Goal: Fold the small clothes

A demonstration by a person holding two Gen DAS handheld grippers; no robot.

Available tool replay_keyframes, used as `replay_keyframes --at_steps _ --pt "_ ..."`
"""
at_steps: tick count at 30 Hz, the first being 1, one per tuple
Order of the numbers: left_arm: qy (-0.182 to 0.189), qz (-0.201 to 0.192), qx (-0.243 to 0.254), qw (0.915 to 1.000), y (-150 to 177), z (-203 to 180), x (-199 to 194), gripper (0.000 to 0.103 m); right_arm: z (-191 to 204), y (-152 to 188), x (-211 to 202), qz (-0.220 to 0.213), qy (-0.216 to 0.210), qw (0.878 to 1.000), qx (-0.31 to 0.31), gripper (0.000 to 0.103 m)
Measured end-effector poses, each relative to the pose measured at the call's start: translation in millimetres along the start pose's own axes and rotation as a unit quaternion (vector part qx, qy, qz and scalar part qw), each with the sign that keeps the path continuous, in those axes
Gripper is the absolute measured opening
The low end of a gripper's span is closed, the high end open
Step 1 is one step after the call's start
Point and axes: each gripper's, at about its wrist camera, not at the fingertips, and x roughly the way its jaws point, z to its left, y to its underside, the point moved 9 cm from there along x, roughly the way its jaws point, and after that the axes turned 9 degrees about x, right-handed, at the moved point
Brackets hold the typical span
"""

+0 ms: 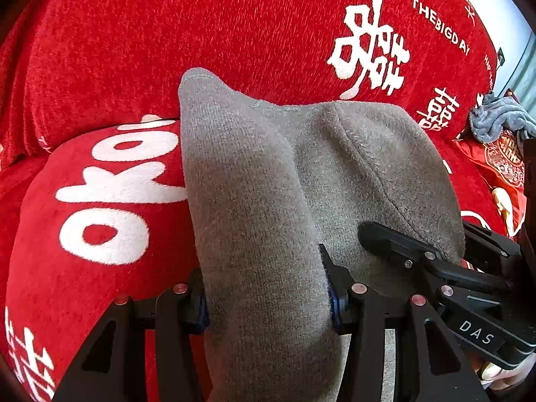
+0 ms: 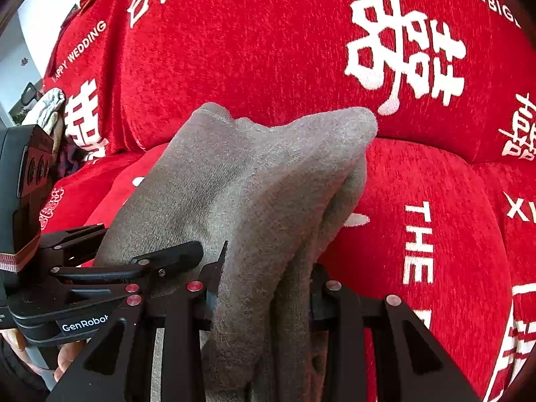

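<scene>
Grey garment (image 1: pixel 254 201) | both claws, left (image 1: pixel 268 298) and right (image 2: pixel 264 288), clenched on it above red sofa (image 1: pixel 234 26); mid-fold; next: lay flat

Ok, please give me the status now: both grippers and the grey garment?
Left gripper shut on grey garment. Right gripper shut on it too. Garment bunched, held above red sofa cover. Nothing in the way.
</scene>
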Motion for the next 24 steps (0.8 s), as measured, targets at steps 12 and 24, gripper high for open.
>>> replay_keyframes --at_steps 12,24 --pt "-0.004 -0.016 0.004 0.9999 21.2 -4.0 -45.9 0.052 30.2 18.5 -38.3 -0.011 0.002 1.0 -0.01 0.036" --pt "-0.017 -0.025 0.024 0.9993 53.2 -8.2 -83.3 0.052 56.3 52.8 -68.9 -0.024 0.011 1.0 -0.001 0.036"
